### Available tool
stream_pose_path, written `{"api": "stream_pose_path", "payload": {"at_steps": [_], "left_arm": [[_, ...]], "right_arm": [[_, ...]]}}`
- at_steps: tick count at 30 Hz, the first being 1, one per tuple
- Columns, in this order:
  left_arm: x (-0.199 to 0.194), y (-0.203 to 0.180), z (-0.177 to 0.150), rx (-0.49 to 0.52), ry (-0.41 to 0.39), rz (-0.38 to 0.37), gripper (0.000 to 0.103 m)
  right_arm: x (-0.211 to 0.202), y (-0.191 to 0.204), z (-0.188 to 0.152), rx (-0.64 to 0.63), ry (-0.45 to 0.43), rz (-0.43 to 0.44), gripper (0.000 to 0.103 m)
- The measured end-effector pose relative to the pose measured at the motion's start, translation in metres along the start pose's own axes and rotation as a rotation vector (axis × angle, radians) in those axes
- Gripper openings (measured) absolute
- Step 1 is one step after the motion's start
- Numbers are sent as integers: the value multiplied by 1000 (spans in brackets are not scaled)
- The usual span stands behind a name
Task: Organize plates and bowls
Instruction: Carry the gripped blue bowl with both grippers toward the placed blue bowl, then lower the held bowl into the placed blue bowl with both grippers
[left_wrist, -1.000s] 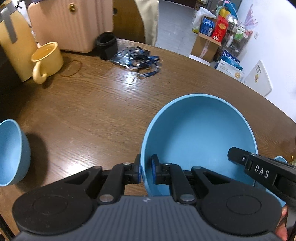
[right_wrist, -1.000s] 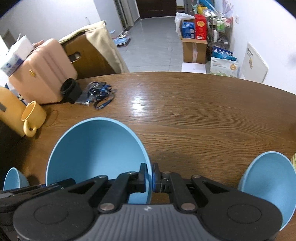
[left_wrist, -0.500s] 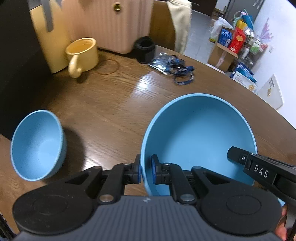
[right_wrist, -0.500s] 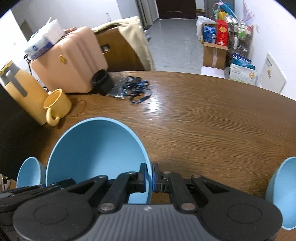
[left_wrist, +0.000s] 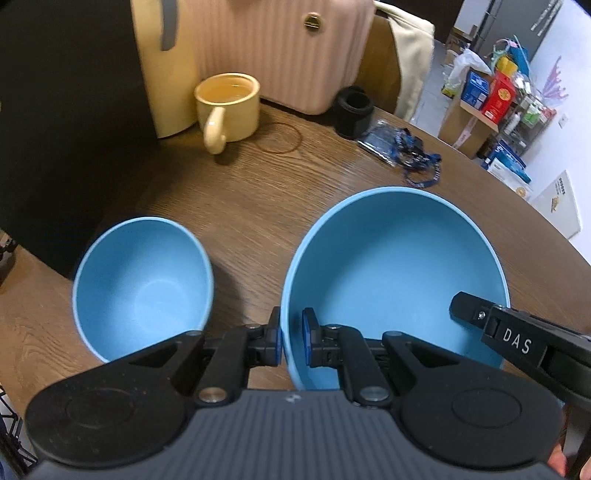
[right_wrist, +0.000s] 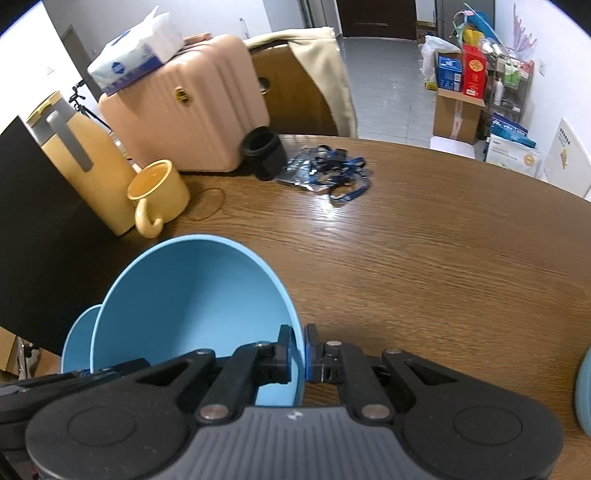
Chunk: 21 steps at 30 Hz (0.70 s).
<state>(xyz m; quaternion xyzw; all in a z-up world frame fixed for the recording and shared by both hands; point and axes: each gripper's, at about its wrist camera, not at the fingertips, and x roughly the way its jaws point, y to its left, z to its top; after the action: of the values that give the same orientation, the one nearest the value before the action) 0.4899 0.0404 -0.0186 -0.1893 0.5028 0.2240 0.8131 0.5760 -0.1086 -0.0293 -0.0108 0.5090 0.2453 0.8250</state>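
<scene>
Brown wood-grain table (left_wrist: 258, 206) fills the frame; both grippers (left_wrist: 291, 338) (right_wrist: 299, 349) clamp a blue bowl (left_wrist: 391, 273); lower right reads "DAS" (left_wrist: 517, 341).

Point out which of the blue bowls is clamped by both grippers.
The large blue bowl: the left gripper and right gripper each pinch its rim. The small blue bowl beside it sits ungripped on the wooden table.

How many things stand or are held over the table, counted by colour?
Blue: 4 (large bowl, small bowl, a bowl edge at the right, lanyard bundle)
Yellow: 2 (mug, jug)
Pink: 1 (case)
Black: 1 (cup)
Total: 8
</scene>
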Motion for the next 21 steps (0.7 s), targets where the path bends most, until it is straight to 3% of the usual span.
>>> {"api": "stream_pose_path", "payload": {"at_steps": [21], "left_arm": [[-5, 94, 17, -90, -5, 25, 11]], "right_arm": [[19, 99, 2, -81, 24, 30, 7]]}}
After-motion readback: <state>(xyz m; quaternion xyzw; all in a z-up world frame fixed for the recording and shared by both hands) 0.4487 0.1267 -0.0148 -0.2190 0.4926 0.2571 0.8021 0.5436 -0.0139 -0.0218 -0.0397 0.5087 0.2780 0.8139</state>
